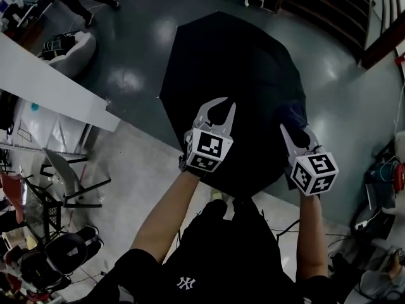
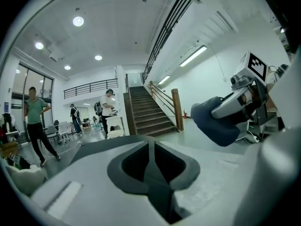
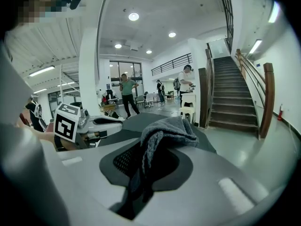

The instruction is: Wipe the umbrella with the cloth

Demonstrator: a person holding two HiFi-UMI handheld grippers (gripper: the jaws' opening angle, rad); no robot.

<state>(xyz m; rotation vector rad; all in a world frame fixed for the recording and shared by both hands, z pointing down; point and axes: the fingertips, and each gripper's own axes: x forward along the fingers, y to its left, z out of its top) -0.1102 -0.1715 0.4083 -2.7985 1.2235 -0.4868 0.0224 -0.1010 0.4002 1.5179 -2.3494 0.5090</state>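
Over the open black umbrella (image 1: 234, 68), right gripper (image 1: 296, 133) jaws pinch the grey cloth (image 3: 170, 128); left gripper (image 1: 223, 107) jaws are pressed together. Shirt logo (image 1: 185, 282) reads "NY".

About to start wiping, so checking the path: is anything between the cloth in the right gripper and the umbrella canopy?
Nothing visible is in the way. The cloth, pinched in the right gripper, sits right over the open black umbrella. The left gripper is beside it to the left, clear of the path.

Cloth (image 1: 292, 116) above umbrella (image 1: 234, 62), rightward
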